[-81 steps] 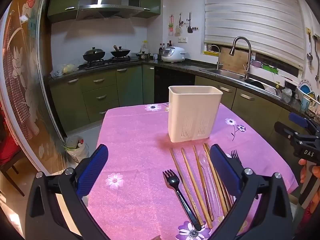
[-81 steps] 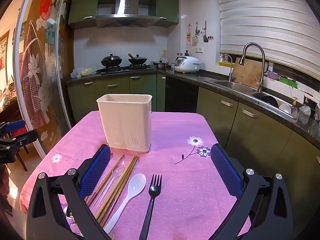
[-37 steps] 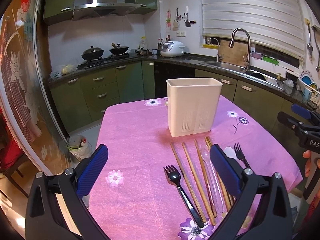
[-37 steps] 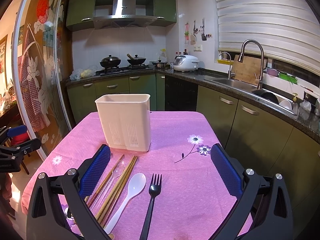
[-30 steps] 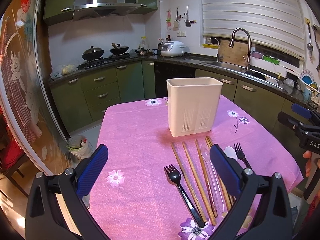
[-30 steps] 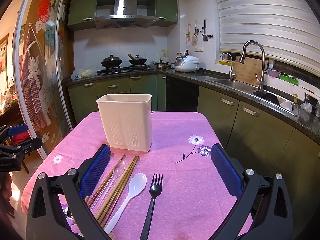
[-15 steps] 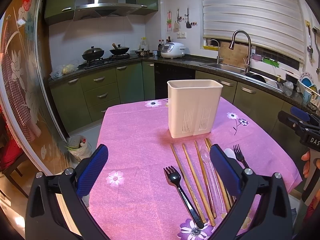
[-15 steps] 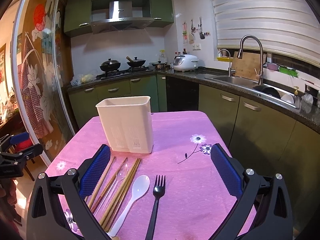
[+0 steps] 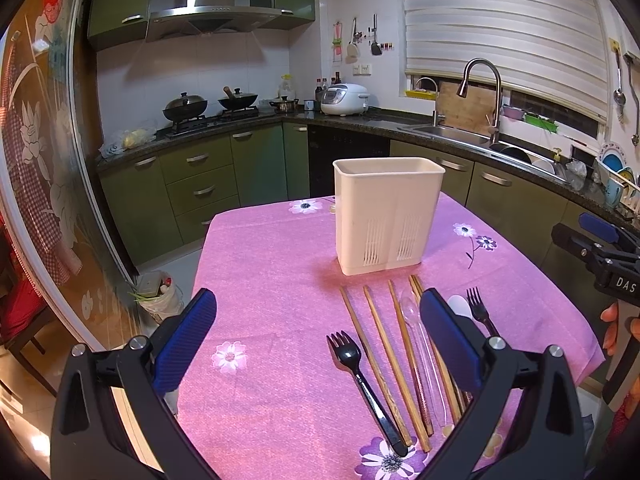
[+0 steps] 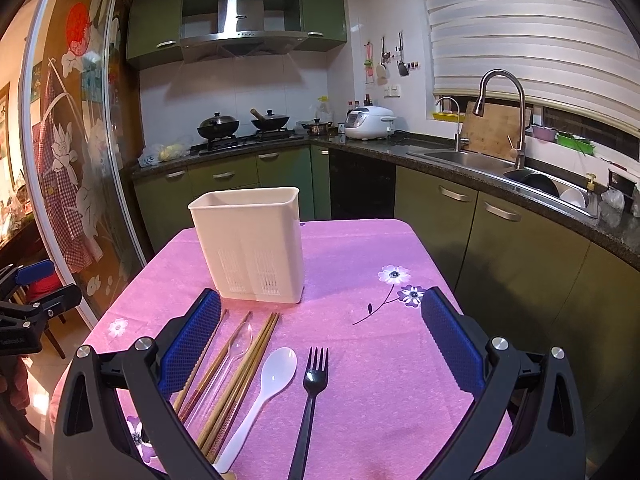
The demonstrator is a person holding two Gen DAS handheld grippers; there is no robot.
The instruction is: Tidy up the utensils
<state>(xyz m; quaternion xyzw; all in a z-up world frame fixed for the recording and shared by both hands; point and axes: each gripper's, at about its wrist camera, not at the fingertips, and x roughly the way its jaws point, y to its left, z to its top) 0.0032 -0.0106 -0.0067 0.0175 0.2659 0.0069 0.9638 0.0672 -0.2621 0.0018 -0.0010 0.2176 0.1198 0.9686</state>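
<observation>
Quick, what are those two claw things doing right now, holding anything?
Left gripper: open, holding nothing.
Right gripper: open, holding nothing.

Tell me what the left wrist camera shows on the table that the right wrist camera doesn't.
Only the left wrist view shows a second black fork lying left of the chopsticks. Only the right wrist view shows the white spoon whole. Both show the cream holder, chopsticks, clear spoon, the black fork by the white spoon, and pink tablecloth.
</observation>
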